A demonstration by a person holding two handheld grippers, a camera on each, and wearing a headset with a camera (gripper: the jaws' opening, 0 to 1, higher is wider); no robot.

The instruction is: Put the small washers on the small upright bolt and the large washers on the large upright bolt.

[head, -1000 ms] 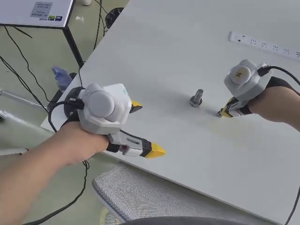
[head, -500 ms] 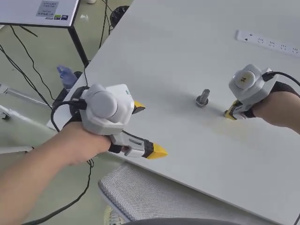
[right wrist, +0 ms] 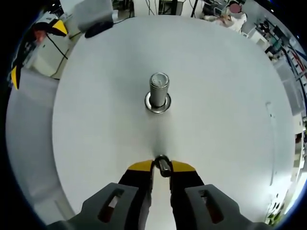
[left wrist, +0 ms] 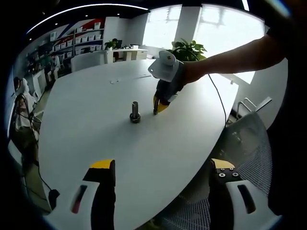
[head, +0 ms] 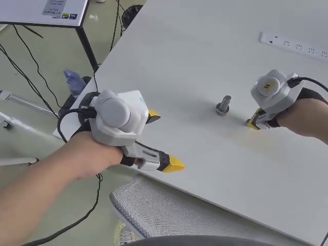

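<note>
One washer [right wrist: 163, 165] sits pinched in my right gripper [right wrist: 162, 168] jaws, below the bolt [right wrist: 159, 90]; left gripper [left wrist: 162, 166] jaws gape wide.

The bolt [head: 223, 105] stands alone on the bare tabletop [head: 195, 51], with open room all round it except on one side, where the right claw [head: 252, 123] (pinched on a small washer [right wrist: 163, 165]) sits just beside it. The power strip [head: 294, 45] lies well beyond the bolt. The left claw [head: 163, 139], jaws spread, hangs at the tabletop's edge, well apart.
</note>
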